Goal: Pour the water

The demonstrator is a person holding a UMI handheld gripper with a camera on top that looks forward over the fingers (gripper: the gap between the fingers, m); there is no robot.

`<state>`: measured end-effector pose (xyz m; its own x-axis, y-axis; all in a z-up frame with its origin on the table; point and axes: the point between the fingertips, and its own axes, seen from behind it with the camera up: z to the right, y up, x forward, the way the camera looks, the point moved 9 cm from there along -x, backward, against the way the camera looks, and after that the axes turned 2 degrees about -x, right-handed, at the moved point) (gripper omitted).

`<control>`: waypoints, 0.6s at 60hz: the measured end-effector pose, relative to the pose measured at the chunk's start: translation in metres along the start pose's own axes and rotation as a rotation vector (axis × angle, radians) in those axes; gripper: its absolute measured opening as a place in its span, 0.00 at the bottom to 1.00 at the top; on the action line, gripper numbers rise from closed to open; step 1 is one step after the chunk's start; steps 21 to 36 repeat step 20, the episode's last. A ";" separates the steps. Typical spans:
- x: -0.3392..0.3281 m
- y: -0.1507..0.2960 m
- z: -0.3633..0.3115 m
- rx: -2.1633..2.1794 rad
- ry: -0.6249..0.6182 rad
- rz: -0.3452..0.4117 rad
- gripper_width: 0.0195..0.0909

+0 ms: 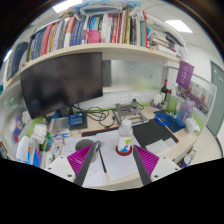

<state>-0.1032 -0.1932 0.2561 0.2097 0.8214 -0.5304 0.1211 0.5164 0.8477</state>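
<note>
Two magenta pads (79,160) line the inner faces of the claw (112,165), whose fingers stand wide apart and hold nothing, with a strip of pale surface (115,170) showing between them. Just ahead of the fingertips, roughly on the line between them, stands a small clear bottle (124,141) on a reddish base, upright and apart from both fingers; whether it holds water cannot be told. Beyond it the surface is crowded: a large dark monitor (62,84) rises at the left, a black notebook-like slab (153,132) lies to the right of the bottle, and a tangle of cables (100,115) runs behind. Small bottles and boxes (35,135) cluster at the left near the monitor's foot. A dark bottle (165,92) stands farther back on the right, beside a purple poster (185,74). Above everything, a shelf (95,50) carries a long row of upright books (85,28).
</note>
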 end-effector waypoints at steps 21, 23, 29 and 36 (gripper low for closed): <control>-0.041 0.010 -0.025 -0.015 -0.015 0.034 0.85; -0.041 0.010 -0.025 -0.015 -0.015 0.034 0.85; -0.041 0.010 -0.025 -0.015 -0.015 0.034 0.85; -0.041 0.010 -0.025 -0.015 -0.015 0.034 0.85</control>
